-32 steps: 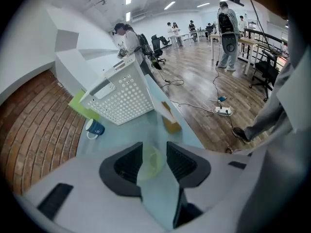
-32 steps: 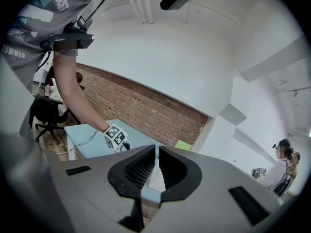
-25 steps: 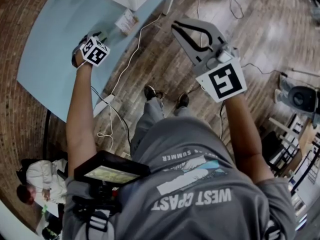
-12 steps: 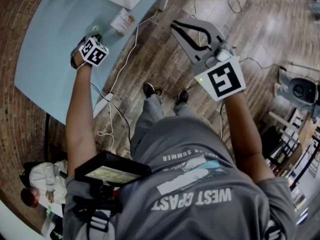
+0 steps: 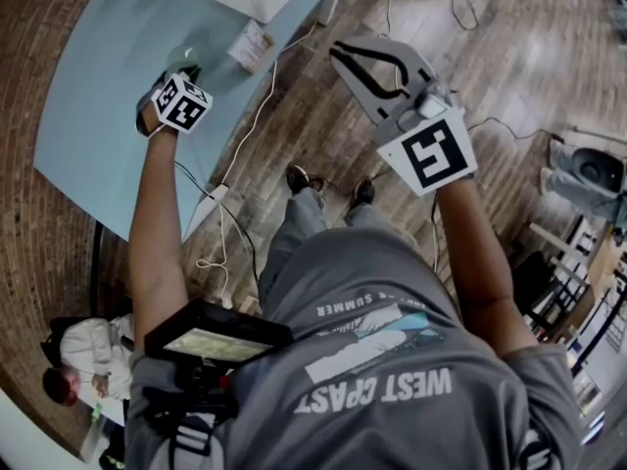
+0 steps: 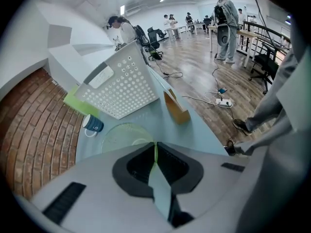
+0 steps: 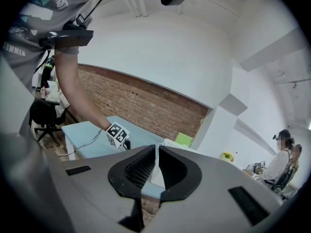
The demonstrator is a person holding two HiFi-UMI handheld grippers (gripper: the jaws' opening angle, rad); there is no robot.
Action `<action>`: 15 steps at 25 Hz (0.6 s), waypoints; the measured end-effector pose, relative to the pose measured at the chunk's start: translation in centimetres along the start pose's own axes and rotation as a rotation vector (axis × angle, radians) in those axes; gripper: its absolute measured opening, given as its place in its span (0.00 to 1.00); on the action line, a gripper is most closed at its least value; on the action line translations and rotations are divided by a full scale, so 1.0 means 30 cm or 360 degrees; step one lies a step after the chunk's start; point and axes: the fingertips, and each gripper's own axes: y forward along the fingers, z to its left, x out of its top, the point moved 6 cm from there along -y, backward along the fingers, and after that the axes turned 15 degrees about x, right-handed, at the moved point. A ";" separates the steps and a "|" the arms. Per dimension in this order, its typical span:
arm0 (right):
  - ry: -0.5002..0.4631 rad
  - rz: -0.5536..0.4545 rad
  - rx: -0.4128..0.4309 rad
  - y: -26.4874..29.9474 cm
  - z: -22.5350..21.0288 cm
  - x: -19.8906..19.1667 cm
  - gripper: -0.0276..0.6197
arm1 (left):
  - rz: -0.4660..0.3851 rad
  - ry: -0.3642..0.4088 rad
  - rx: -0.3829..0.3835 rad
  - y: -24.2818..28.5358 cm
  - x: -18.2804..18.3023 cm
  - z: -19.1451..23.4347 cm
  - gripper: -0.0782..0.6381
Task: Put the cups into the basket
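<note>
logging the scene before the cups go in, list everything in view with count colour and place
cup: 1, clear green, on the table, rim in the left tongs
mug: 1, dark blue, on the table beside the cup
basket: 1, white perforated, on the table behind the cup
box: 1, brown cardboard, on the table by its edge
table: 1, light blue, by the brick wall
power strip: 1, white, on the wood floor
people: several, standing across the room
left tongs: 1, grey, jaws have just closed on the cup's rim
right tongs: 1, grey, shut and empty, held over the floor
</note>
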 end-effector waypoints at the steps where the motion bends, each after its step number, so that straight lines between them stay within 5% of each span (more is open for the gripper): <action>1: -0.0003 -0.0002 -0.0002 0.006 -0.001 0.007 0.06 | -0.0007 -0.0002 -0.0014 -0.012 0.008 0.012 0.13; 15: -0.0042 -0.0037 -0.0070 0.107 -0.026 0.080 0.06 | -0.0201 0.0023 -0.0040 -0.194 0.152 0.260 0.13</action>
